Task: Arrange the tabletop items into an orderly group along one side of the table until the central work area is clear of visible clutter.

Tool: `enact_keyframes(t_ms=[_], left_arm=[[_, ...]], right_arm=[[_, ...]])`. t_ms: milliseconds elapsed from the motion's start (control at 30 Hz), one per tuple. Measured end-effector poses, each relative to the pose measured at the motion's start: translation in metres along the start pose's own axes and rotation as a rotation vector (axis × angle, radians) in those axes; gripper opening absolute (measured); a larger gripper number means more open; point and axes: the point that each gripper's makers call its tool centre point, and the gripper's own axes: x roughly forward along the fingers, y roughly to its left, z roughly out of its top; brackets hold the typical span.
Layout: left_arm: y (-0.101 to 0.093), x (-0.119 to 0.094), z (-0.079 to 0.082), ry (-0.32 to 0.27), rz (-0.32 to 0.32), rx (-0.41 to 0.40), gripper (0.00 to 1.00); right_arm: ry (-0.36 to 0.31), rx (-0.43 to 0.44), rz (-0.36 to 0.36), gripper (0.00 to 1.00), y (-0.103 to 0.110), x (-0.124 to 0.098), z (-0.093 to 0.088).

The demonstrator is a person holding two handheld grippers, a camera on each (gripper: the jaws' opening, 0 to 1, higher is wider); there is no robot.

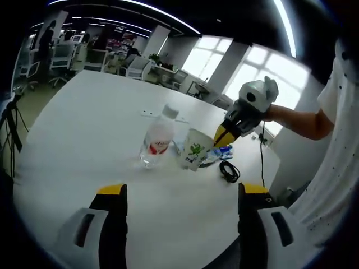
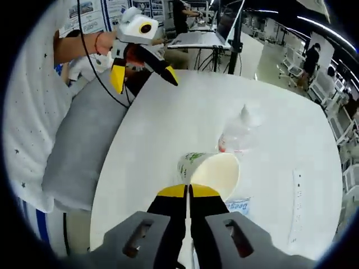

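A white paper cup [image 1: 194,150] with a green print stands near the table's far edge, next to a clear plastic bottle [image 1: 159,136] with a red label and white cap. My right gripper [image 1: 220,134] reaches in from the right and is shut on the cup's rim. In the right gripper view the cup [image 2: 212,168] tilts with its mouth towards the camera, its rim pinched between the yellow-tipped jaws of my right gripper [image 2: 188,191], with the bottle [image 2: 238,131] just beyond. My left gripper [image 1: 182,190] is open and holds nothing, well short of both, and it appears again as the left gripper [image 2: 145,78].
A blue-and-white packet [image 1: 222,152] and a coiled black cable [image 1: 229,171] lie right of the cup. A small white strip [image 1: 147,112] lies farther back on the white table [image 1: 84,129]. A grey cushion [image 2: 84,151] and a person's sleeve border the table's edge.
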Motion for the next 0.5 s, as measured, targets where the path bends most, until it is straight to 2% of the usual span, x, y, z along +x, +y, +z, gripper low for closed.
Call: enact_keyframes(t_ms=[233, 367, 500], left_arm=[[0.001, -0.001, 0.001, -0.013, 0.001, -0.010, 0.82], [0.002, -0.001, -0.002, -0.013, 0.005, -0.017, 0.82], [0.003, -0.002, -0.004, -0.015, 0.008, -0.027, 0.82]], right_arm=[[0.107, -0.131, -0.069, 0.00, -0.020, 0.002, -0.008], [0.135, -0.169, -0.070, 0.00, -0.024, 0.007, -0.009], [0.197, -0.257, -0.089, 0.00, -0.034, 0.016, -0.017]])
